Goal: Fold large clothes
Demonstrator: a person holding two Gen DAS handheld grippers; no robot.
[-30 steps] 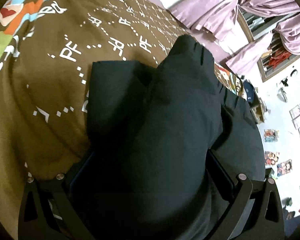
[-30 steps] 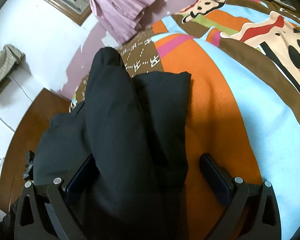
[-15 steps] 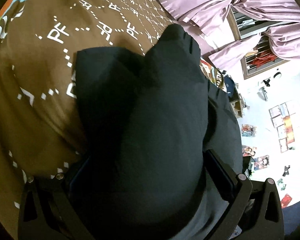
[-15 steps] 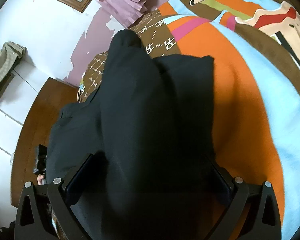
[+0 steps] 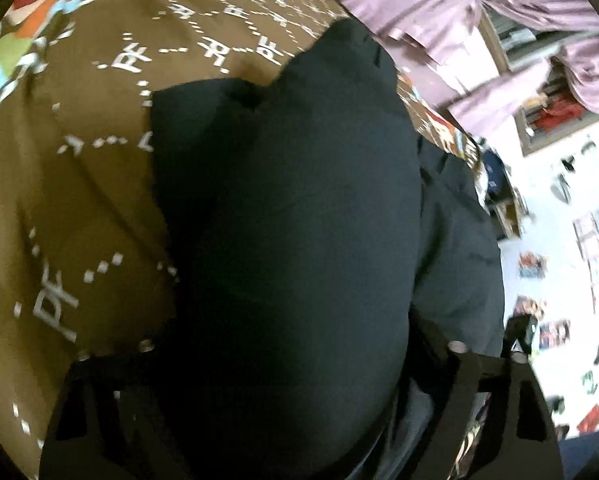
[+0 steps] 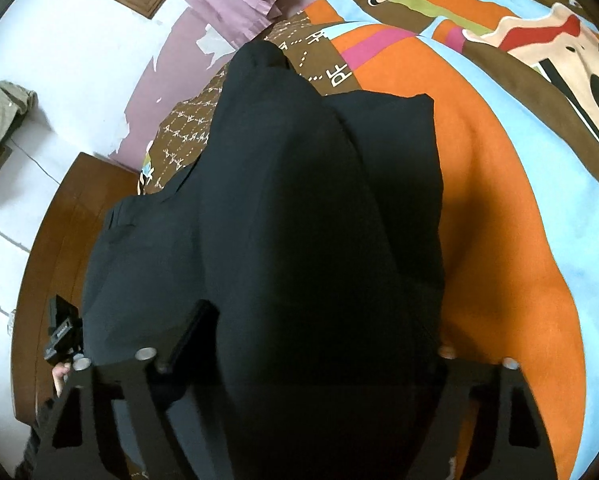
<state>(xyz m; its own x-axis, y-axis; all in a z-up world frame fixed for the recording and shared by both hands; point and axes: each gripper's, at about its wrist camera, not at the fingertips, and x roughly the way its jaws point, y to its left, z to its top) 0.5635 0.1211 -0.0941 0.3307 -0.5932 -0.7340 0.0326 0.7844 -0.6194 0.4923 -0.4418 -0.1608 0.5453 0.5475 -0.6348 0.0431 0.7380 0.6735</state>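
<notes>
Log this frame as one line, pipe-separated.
stage: mid-fold | black garment draped over both grippers, above bedspread | left gripper: fingertips hidden | right gripper: fingertips hidden | grip state: cannot tell

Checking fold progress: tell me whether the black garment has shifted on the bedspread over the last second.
Yes. In the right wrist view the black garment now reaches further over the orange stripe, its corner lying nearer the brown patterned band.

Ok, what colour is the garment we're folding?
Plain black, no print. The garment shows best in the right wrist view, against the orange and blue bedspread.
</notes>
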